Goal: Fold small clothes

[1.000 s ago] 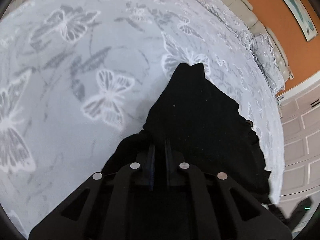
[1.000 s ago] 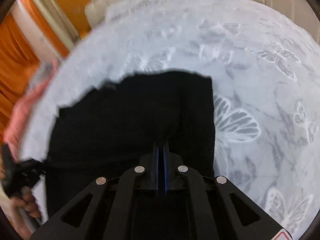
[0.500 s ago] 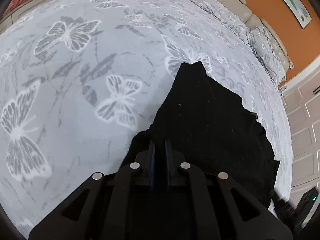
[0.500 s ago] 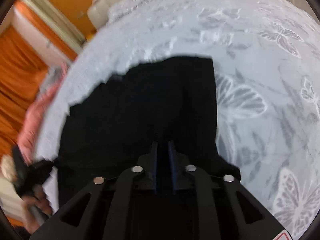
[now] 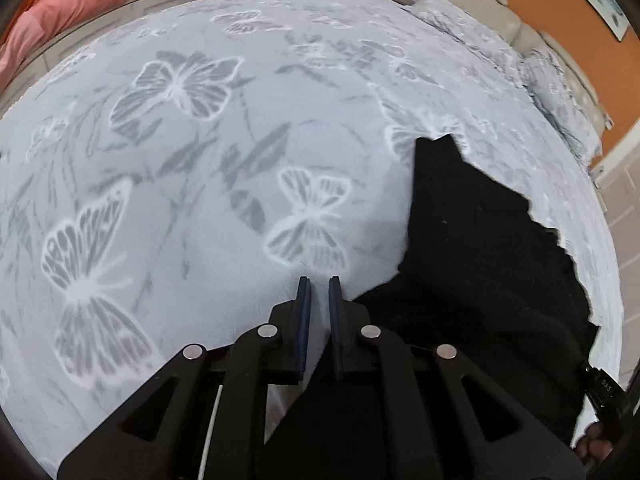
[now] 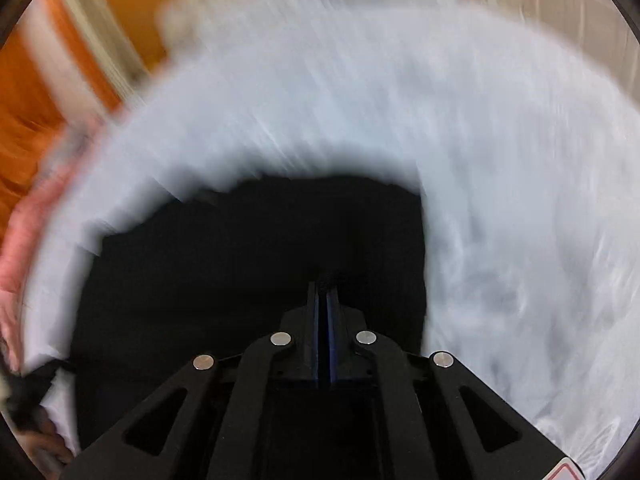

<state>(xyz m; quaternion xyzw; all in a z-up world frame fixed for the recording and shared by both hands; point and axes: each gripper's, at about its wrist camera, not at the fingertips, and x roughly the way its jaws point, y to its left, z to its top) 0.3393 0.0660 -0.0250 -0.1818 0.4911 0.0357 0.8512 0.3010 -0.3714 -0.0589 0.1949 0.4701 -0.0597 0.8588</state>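
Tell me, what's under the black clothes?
The black garment lies on the butterfly blanket, which shows all around it. Whatever else might be under the cloth is covered and cannot be seen.

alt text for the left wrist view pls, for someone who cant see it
The left gripper, slightly open and holding nothing, points over a pale grey butterfly-print blanket. A black garment lies on the blanket to its right. A pink quilt is heaped at the far upper left.
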